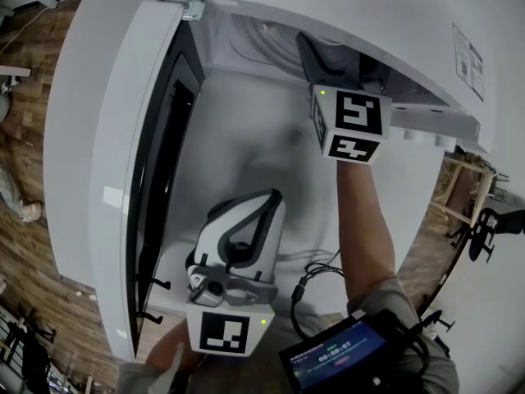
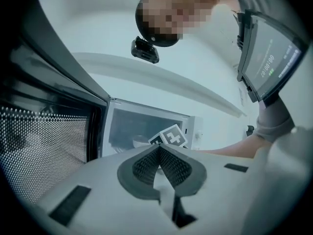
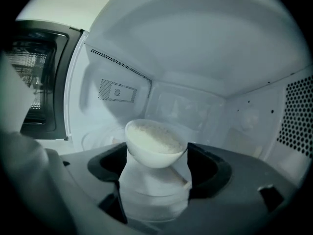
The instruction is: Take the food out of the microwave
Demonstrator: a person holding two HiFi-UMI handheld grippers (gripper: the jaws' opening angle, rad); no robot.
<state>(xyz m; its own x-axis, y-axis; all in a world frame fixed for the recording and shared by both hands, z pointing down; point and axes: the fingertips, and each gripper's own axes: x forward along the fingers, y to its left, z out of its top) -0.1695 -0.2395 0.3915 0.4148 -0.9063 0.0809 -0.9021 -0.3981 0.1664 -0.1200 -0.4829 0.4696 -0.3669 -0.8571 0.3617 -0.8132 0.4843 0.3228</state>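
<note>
Rice (image 3: pixel 154 137), white and grainy, fills a smooth, round white bowl (image 3: pixel 155 153) with a glossy, ceramic-looking wall. The bowl sits inside the microwave (image 3: pixel 195 58), whose pale cavity has smooth curved walls, a perforated panel at 3 o'clock and a slotted vent at 10 o'clock. The door (image 3: pixel 41 82), dark with a dotted mesh window, hangs open at 9 o'clock. The right claw (image 3: pixel 157 154) reaches into the cavity, its dark ribbed pads at 9 and 3 o'clock of the bowl and closed against its sides, with the rice just above them. The left claw (image 2: pixel 159 150) waits outside in front of the microwave, its jaws pressed together at the tips with nothing between them.
</note>
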